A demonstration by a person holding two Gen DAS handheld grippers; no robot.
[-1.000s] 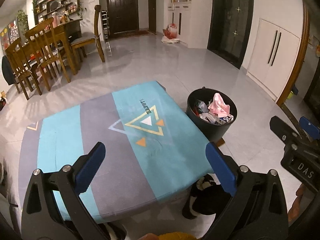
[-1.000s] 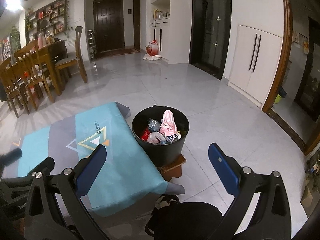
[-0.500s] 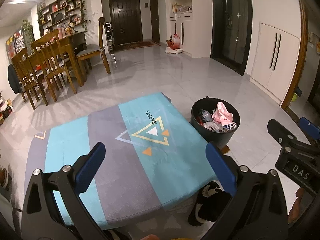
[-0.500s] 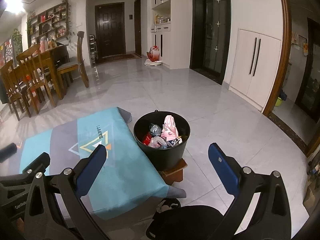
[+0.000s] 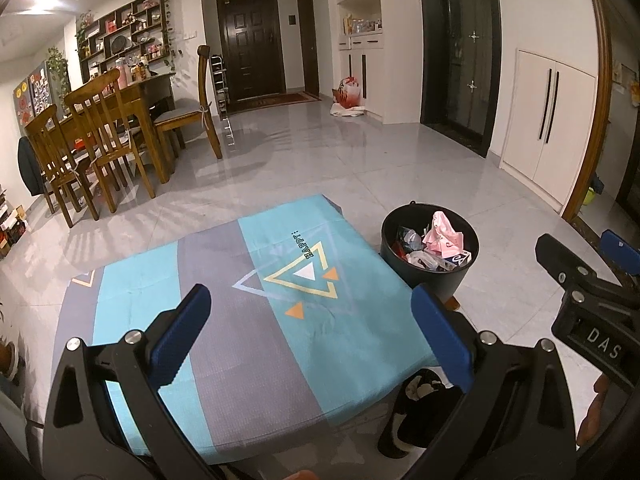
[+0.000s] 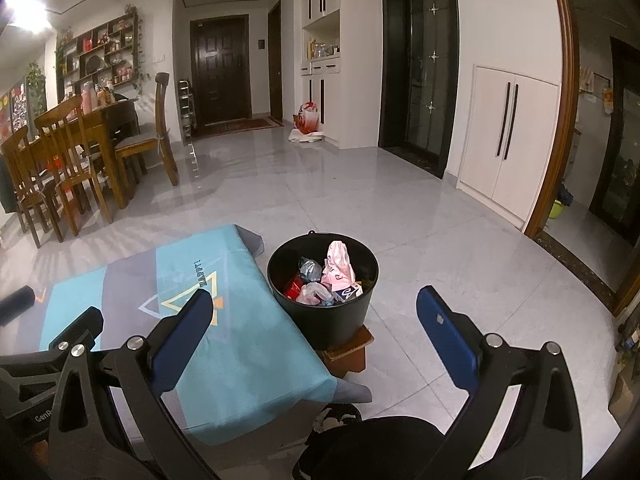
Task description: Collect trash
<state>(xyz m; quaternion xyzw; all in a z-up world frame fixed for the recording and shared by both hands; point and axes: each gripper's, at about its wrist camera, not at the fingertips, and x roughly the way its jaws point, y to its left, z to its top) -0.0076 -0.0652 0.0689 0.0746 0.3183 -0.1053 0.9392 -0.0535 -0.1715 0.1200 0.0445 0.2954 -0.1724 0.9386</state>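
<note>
Tiled floor runs back to a dining set at far left w/ a dark door behind; up close, a low surface under a teal-and-grey cloth fills the left and centre of both views. No loose trash shows on it. Left gripper hovers over its near edge, jaws spread wide, nothing between them. Right gripper is likewise spread and empty. Farther right, just beside the cloth's right edge, sits the black bin on a small wooden block, w/ the trash already inside: pink wrapper, crumpled plastic, small carton. Bin lies fwd and slightly right of the left gripper, nearly dead ahead of the right one, so the right hand is judged nearer for any move to it.
</note>
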